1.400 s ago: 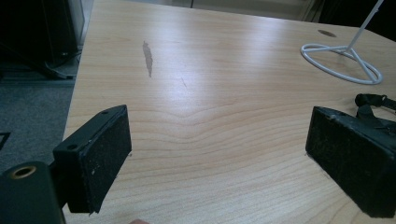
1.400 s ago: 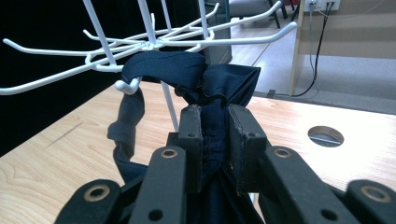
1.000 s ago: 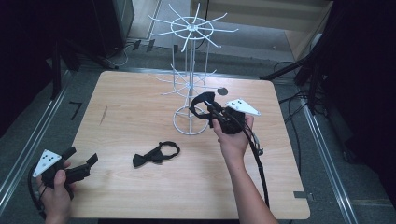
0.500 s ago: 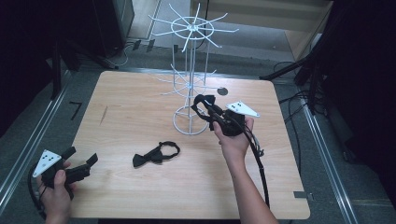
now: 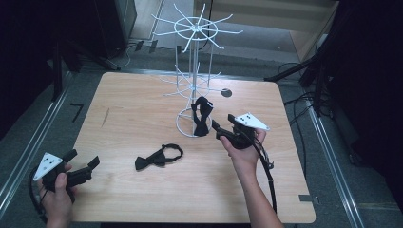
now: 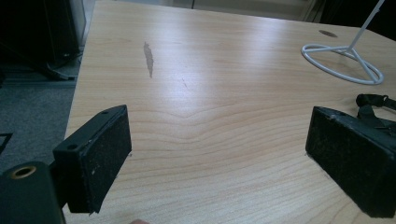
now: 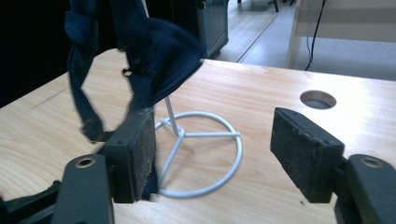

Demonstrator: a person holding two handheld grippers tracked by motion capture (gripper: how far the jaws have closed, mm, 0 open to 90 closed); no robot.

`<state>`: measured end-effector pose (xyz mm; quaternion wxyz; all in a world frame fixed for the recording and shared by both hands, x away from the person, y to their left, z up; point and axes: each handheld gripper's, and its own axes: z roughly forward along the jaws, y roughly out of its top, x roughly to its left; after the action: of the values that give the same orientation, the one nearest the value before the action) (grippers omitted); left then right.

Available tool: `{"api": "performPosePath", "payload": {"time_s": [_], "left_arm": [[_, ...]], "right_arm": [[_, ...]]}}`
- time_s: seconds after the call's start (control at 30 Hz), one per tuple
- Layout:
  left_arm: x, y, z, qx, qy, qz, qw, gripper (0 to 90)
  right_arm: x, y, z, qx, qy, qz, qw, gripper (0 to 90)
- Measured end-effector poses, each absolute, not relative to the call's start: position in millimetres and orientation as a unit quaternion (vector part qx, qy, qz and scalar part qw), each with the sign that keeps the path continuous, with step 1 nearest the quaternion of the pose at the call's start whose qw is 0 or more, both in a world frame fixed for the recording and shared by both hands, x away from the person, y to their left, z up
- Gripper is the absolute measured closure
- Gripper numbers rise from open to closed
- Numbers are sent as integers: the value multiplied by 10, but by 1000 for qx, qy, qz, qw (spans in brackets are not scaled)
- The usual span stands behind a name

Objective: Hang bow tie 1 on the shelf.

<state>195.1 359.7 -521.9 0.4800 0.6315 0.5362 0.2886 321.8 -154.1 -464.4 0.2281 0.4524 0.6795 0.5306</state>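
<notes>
From above, a wooden table [image 5: 142,114] carries a white wire rack [image 5: 195,80] standing toward its far side. A black bow tie [image 5: 202,116] hangs from one of the rack's lower arms, drooping down to the ring base. The right gripper [image 5: 219,130] sits just beside that tie, low over the table, held by the right hand [image 5: 243,152]; its jaws have just been opening and stand apart, nothing pinched between them. A second bow tie [image 5: 159,156] lies flat on the wood, in front of the rack and well apart from either hand. The left gripper [image 5: 83,166] rests at the near left corner of the table.

In the left gripper view, the left gripper [image 6: 217,158] has its two black jaws wide apart over bare wood. The second bow tie [image 6: 373,105] peeks in just past the right jaw, and the rack's ring base [image 6: 343,58] stands farther off.

In the right gripper view, the right gripper [image 7: 212,149] shows its jaws spread with the ring base [image 7: 205,154] between them. The hanging tie [image 7: 149,60] dangles at upper left; its lower edge seems to brush the left jaw's top, though I can't be sure it touches.
</notes>
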Motion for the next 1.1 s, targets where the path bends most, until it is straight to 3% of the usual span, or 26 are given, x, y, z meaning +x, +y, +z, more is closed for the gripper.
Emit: {"api": "performPosePath", "payload": {"time_s": [0.47, 1.1], "left_arm": [[1952, 3595, -5219, 633, 536, 288, 479, 79], [1961, 3604, -5220, 632, 536, 285, 482, 79]], "right_arm": [[2958, -1615, -4849, 454, 683, 529, 220, 348], [2694, -1316, -5174, 442, 704, 526, 181, 364]]}}
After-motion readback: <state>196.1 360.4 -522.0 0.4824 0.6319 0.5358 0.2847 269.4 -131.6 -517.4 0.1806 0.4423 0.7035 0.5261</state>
